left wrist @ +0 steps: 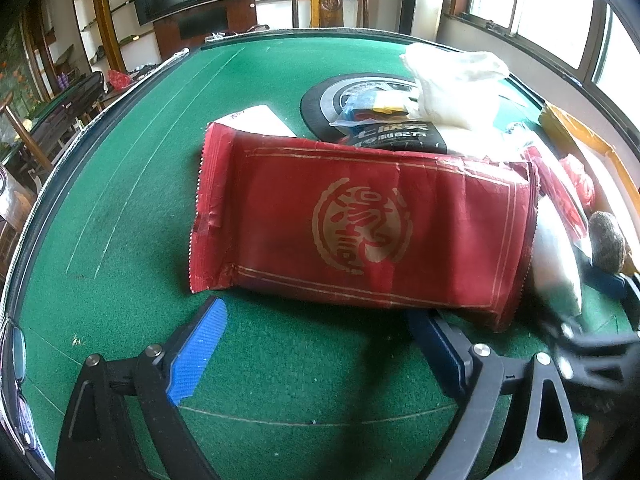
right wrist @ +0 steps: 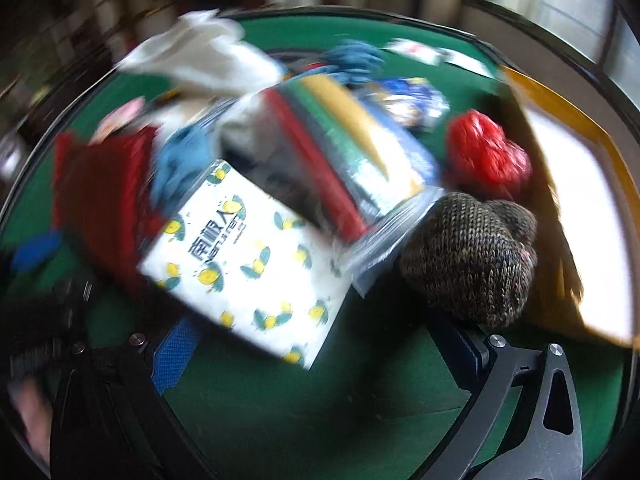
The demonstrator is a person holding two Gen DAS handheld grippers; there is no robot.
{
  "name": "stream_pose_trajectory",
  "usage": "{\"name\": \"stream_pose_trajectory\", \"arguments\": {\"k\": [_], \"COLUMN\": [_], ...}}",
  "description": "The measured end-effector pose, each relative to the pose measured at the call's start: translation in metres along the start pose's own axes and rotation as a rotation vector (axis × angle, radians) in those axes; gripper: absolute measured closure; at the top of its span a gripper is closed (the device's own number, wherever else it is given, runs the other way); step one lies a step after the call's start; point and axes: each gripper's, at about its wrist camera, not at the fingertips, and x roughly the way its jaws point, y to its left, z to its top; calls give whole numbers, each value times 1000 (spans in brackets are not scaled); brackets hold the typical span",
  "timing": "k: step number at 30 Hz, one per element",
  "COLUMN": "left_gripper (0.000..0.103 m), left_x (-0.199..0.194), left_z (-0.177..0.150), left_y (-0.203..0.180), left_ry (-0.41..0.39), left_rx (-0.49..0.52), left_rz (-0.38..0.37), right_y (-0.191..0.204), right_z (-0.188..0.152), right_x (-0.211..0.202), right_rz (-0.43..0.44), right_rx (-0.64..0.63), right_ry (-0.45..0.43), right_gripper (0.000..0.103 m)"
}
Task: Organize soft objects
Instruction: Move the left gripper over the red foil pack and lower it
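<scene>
The left gripper [left wrist: 316,344] has its jaws wide open, holding nothing. The red pack [left wrist: 360,232] lies flat on the green table [left wrist: 120,200], just ahead of them — an easy first grab. The right gripper [right wrist: 324,352] is open too; the lemon-print pack [right wrist: 248,264] sits just ahead, leaning on the pile, the knit hat [right wrist: 472,260] beside its right jaw.

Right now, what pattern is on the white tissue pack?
Yellow lemons with teal leaves on white, with dark lettering: the tissue pack shows best in the right wrist view, though blurred.
</scene>
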Motion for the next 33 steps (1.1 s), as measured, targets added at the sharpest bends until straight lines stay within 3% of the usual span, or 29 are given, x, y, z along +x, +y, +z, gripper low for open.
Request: {"name": "stream_pose_trajectory", "arguments": {"k": [3, 5, 8, 11, 13, 18, 24, 28, 31, 33], "left_gripper": [11, 11, 11, 10, 10, 10, 10, 10, 10, 10], "left_x": [-2, -2, -5, -14, -25, -46, -32, -16, -6, 3], "left_z": [-2, -3, -5, -8, -11, -5, 40, 58, 67, 70], "left_y": [-3, -6, -7, -8, -9, -2, 17, 38, 49, 46], "left_ry": [4, 3, 7, -18, -62, -151, -124, -78, -62, -5], "left_rx": [15, 29, 40, 47, 60, 60, 19, -65, -127, -136], "left_rz": [-4, -14, -55, -134, -188, -196, -84, -105, -164, -224], "right_y": [-7, -8, -10, -17, -24, -36, -59, -64, -65, -66], "right_z": [-13, -27, -38, -64, -65, -69, -69, -71, -70, -70], "right_x": [-18, -30, -46, -80, -86, -92, -75, -80, -78, -79], "right_rz": [181, 256, 233, 319, 324, 333, 433, 466, 493, 502], "right_rx": [-54, -100, -218, -243, -264, -247, -134, -124, -115, -105], "right_ry": [50, 16, 2, -120, -171, -259, -265, -290, -277, -278], "right_gripper": [0, 0, 0, 0, 0, 0, 0, 0, 0, 0]}}
